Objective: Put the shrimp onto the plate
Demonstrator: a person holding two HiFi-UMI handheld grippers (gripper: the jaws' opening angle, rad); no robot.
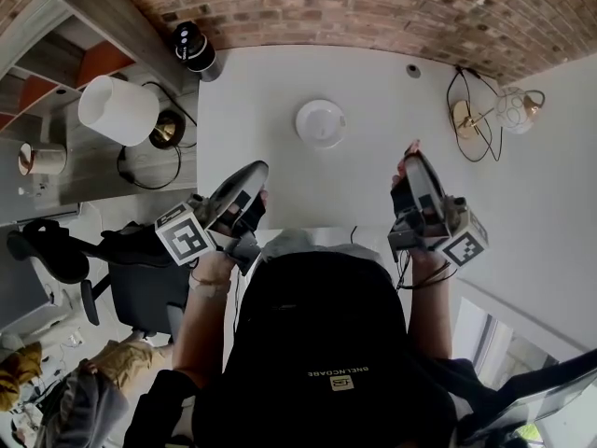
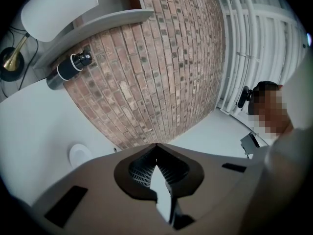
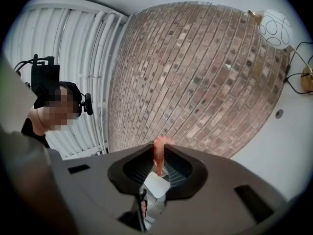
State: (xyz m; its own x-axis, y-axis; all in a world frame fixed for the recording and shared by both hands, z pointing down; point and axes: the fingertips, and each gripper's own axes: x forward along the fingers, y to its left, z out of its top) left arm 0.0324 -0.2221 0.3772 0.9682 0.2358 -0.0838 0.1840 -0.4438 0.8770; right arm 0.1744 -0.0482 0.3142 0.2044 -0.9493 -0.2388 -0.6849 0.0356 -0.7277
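One shrimp [image 3: 159, 159] lengthwise along right claw [image 3: 158, 148]

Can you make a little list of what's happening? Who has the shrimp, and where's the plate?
shrimp: pinched in the right gripper, pink end poking out past the jaws
plate: white, empty, on the white table, ahead of both grippers
left gripper: shut, holding nothing
shrimp on plate: not yet
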